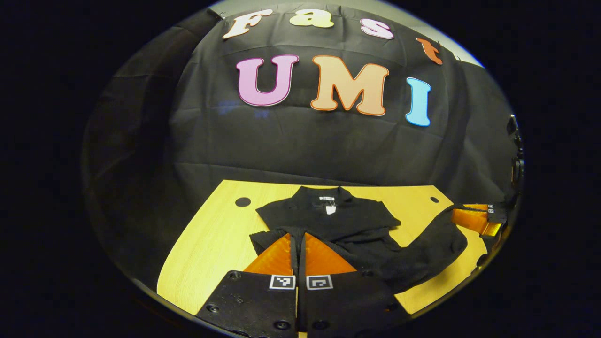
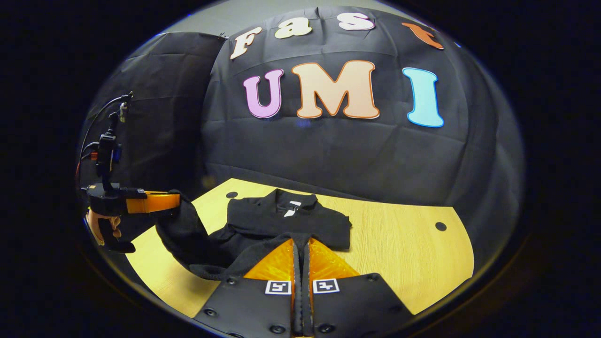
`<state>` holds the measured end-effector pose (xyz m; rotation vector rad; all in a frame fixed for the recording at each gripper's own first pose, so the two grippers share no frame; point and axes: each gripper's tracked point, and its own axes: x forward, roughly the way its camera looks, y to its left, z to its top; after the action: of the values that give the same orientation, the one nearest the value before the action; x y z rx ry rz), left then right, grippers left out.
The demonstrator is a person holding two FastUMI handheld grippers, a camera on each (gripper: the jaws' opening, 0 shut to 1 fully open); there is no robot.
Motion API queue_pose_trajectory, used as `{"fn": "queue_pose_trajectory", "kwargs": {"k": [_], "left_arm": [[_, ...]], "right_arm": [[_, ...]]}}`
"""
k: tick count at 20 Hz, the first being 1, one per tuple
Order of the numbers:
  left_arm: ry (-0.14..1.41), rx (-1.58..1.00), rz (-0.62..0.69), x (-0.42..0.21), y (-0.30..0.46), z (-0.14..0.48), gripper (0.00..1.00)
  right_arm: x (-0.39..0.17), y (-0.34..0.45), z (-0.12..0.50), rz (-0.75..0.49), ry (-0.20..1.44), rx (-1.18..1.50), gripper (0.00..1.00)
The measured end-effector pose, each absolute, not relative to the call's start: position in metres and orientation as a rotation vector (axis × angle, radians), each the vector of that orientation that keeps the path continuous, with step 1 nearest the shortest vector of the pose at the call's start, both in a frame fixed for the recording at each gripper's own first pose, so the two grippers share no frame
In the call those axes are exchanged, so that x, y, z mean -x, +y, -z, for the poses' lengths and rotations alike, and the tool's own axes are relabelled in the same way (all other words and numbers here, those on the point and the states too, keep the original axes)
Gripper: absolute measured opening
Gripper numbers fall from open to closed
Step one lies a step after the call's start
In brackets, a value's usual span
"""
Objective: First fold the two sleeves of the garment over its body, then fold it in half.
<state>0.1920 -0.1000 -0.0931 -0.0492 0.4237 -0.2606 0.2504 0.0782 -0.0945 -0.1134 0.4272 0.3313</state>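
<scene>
Dim booth, overhead light on table [image 1: 220, 234]; sharp centre, fisheye bending at edges

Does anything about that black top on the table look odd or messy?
Nothing is spilled or torn. The garment lies rumpled on the table; the left gripper holds one sleeve out sideways, the right gripper the other sleeve.

A black garment [image 1: 328, 220] lies on a pale wooden tabletop [image 1: 211, 244], collar toward the booth's wall. The left gripper [image 1: 297, 241], fingers pressed together, pinches cloth at the garment's near edge. At right, the other gripper [image 1: 458, 215] holds one sleeve [image 1: 436, 244] lifted off the tabletop.
</scene>
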Motion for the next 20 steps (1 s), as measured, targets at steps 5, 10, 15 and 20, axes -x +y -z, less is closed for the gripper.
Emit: {"fn": "queue_pose_trajectory", "kwargs": {"k": [5, 10, 15, 20], "left_arm": [[0.416, 0.073, 0.225, -0.237, -0.108, 0.096, 0.0], [0.411, 0.075, 0.178, -0.279, -0.097, 0.103, 0.0], [0.417, 0.024, 0.14, -0.317, -0.091, 0.119, 0.0], [0.452, 0.026, 0.123, -0.348, -0.097, 0.15, 0.0]], "right_arm": [[-0.306, 0.081, 0.085, -0.345, 0.409, 0.12, 0.02], [-0.359, 0.079, 0.085, -0.336, 0.393, 0.1, 0.02], [-0.402, 0.073, 0.097, -0.313, 0.388, 0.087, 0.02], [-0.443, 0.07, 0.12, -0.273, 0.418, 0.07, 0.02]]}}
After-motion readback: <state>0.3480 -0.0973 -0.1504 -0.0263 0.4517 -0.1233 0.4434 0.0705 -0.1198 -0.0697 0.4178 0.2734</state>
